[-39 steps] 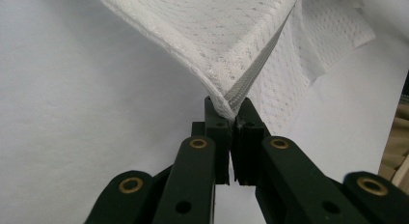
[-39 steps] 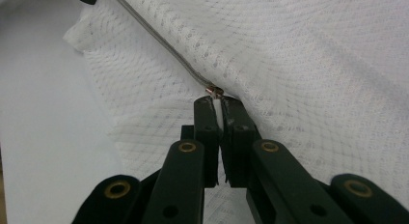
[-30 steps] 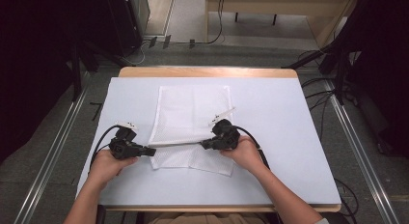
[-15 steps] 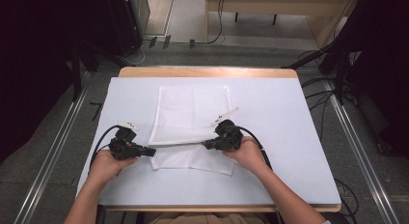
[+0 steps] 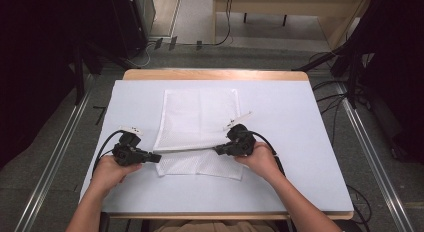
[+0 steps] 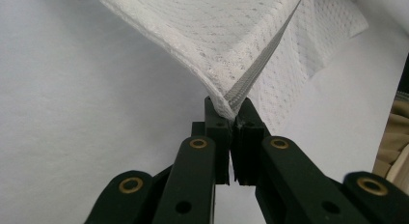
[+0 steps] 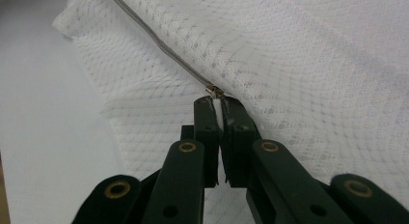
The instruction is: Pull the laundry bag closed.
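Pinching white mesh zippered laundry bag (image 5: 197, 123) on pale blue table mat (image 5: 310, 157): left gripper (image 6: 230, 110) clamping corner seam, right gripper (image 7: 217, 108) clamping zipper pull (image 7: 214, 91).

The right gripper (image 7: 218, 107) has its two black jaws pressed together on a small white tab at the end of a grey zipper (image 7: 159, 46). The metal slider (image 7: 214, 91) of the zipper sits just above the jaw tips. The zipper runs from there up to the left, across a white mesh bag (image 7: 299, 60). The bag lies in folds on a pale table surface (image 7: 43, 137), which shows at the left.
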`<state>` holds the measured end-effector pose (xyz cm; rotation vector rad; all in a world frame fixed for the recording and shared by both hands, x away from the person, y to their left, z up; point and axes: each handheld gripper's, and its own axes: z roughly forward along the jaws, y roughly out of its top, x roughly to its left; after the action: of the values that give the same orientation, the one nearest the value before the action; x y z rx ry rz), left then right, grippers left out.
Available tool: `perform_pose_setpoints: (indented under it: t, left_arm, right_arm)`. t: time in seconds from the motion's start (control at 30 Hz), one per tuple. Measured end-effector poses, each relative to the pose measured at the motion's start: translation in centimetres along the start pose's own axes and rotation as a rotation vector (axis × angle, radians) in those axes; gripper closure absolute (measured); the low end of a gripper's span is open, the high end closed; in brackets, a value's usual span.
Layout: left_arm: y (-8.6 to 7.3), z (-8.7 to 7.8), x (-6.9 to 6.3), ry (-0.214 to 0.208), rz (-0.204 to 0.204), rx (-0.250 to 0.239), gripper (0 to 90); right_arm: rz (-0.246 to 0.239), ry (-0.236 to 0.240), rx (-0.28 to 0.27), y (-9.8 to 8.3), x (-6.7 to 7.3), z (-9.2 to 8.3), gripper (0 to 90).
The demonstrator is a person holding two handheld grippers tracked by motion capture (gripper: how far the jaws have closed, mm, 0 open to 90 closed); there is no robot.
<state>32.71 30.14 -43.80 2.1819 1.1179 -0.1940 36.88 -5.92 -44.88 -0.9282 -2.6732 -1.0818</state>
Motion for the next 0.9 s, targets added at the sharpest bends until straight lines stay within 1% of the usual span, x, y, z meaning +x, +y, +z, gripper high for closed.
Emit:
perform_pose_setpoints:
  t: [0.03,0.17,0.4,0.53,0.6,0.8,0.9]
  left_arm:
    - [0.0,0.0,0.0,-0.002,0.001,0.001,87.7]
    - [0.0,0.0,0.0,-0.006,-0.002,0.006,87.8]
    - [-0.1,0.0,0.0,-0.011,-0.004,0.007,87.8]
    - [-0.1,0.1,0.0,-0.011,0.000,0.011,87.8]
    - [-0.1,0.0,0.0,-0.009,-0.002,0.011,87.7]
    - [-0.2,0.1,0.0,-0.015,-0.005,0.011,87.8]
    - [-0.3,0.1,-0.1,-0.013,-0.004,0.015,87.7]
  right_arm:
    - [-0.002,-0.006,0.002,0.0,0.0,0.0,88.1]
    - [-0.005,-0.003,0.005,-0.2,-0.2,-0.1,88.1]
    - [0.009,-0.007,-0.001,-0.5,-0.5,-0.7,88.1]
    - [0.002,-0.006,-0.005,-0.5,-0.4,-0.9,88.1]
    - [0.006,-0.013,-0.001,-0.6,-0.4,-1.0,88.1]
    - [0.009,-0.020,0.006,-1.2,-0.6,-1.6,88.1]
    - [-0.007,-0.028,0.018,-2.0,-0.7,-2.2,88.1]
